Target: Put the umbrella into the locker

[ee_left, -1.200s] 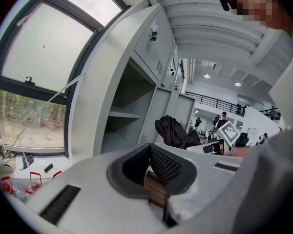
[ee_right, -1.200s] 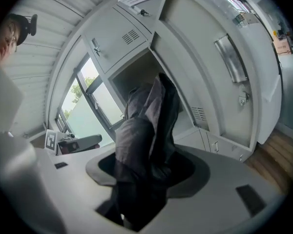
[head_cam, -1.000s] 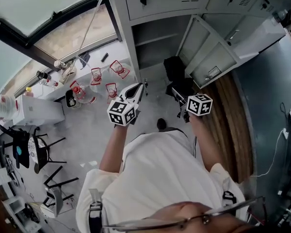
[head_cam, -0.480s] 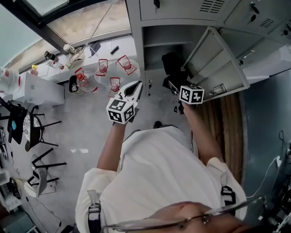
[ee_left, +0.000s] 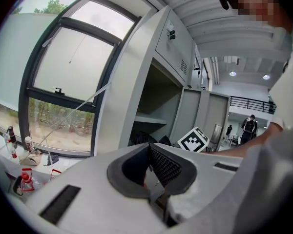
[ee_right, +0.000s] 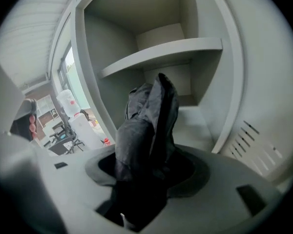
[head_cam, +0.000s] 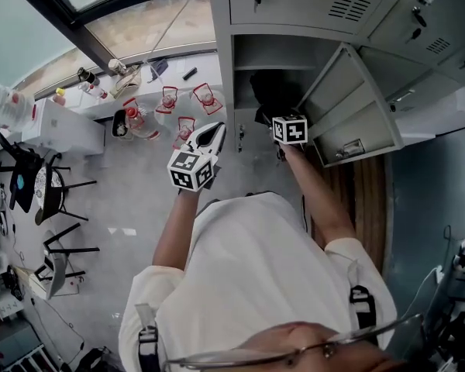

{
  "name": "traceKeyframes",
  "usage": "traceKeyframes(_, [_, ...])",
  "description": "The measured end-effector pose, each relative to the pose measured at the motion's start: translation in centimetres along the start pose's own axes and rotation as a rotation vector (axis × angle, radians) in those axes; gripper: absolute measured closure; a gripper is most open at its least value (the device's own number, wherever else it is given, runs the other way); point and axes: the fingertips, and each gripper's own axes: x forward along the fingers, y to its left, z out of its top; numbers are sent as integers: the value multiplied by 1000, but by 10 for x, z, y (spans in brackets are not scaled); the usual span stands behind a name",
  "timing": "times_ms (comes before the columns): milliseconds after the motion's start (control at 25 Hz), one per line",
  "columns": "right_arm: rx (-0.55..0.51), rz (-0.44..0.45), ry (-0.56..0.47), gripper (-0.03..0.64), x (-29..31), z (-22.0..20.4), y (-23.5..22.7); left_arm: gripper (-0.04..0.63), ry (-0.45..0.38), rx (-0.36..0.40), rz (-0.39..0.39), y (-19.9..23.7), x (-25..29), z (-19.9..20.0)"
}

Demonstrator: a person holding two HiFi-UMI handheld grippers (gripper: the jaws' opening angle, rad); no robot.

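Black fabric, bunched and creased: the black collapsed umbrella (ee_right: 146, 121) is pinched between the pads of the right gripper (ee_right: 146, 173). The jaws are clamped on its lower bundle, and the rest stands up through the middle of the right gripper view.

- Behind it, filling the upper half of that view: the open compartment of the grey sheet-metal locker (head_cam: 222, 68), with a flat grey shelf (ee_right: 161, 52) across it.
- In the head view the umbrella shows as a dark mass at the compartment mouth, upper centre, below the shelf. Whether it touches the compartment floor I cannot tell.
- Grey hinged door (head_cam: 349, 103) swung wide at the upper right of the head view.
- Left gripper (head_cam: 215, 132), centre-left of the head view: jaws pressed together on nothing, apart from the locker.

Step in hand, as I judge it: insertion, with the carry about done and the release not yet made.

Next move likely calls for:
- pushing the bundle deeper under the shelf, clear of its front edge and the door;
- resting it on the floor before the jaws part, or it may tip back out.
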Motion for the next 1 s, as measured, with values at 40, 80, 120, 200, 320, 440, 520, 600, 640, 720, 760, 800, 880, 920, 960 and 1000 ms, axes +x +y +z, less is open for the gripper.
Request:
traceKeyframes(40, [-21, -5, 5, 362, 7, 1, 0, 591, -4, 2, 5, 1, 0, 0])
traceKeyframes(80, [-45, -10, 10, 362, 14, 2, -1, 591, -7, 4, 11, 2, 1, 0])
traceKeyframes(120, [-70, -18, 14, 362, 20, 3, -1, 591, -10, 5, 18, 3, 1, 0])
traceKeyframes(200, [-120, -41, 21, 362, 30, 5, -2, 591, -15, 3, 28, 5, 1, -1])
traceKeyframes(320, [-180, -87, 18, 362, 47, 8, -9, 591, -20, -5, 44, 8, 1, -1])
traceKeyframes(440, [-228, -113, -3, 362, 63, 17, -13, 591, -31, -10, 64, 12, 3, 2])
traceKeyframes(520, [-259, -127, -4, 362, 74, 20, -20, 591, -37, -9, 73, 12, 7, 4])
traceKeyframes(600, [-285, -144, 8, 362, 79, 23, -26, 591, -40, -3, 75, 11, 12, 6])
traceKeyframes(640, [-294, -153, 10, 360, 80, 25, -28, 591, -40, 2, 75, 10, 14, 6])
traceKeyframes(720, [-304, -166, 7, 360, 83, 30, -32, 591, -37, 11, 73, 9, 20, 5])
traceKeyframes(760, [-309, -170, 4, 360, 87, 32, -33, 591, -32, 14, 72, 9, 24, 3])
traceKeyframes(800, [-317, -175, 2, 359, 90, 33, -35, 591, -27, 16, 69, 8, 27, 2])
traceKeyframes(880, [-348, -190, 1, 359, 98, 36, -37, 591, -16, 19, 63, 6, 33, -2])
traceKeyframes(920, [-367, -199, 0, 359, 101, 39, -37, 591, -12, 20, 60, 4, 35, -4])
traceKeyframes(960, [-384, -207, -2, 359, 102, 43, -37, 591, -10, 21, 57, 3, 37, -5])
traceKeyframes(1000, [-400, -216, -3, 357, 104, 47, -37, 591, -8, 21, 55, 1, 39, -7])
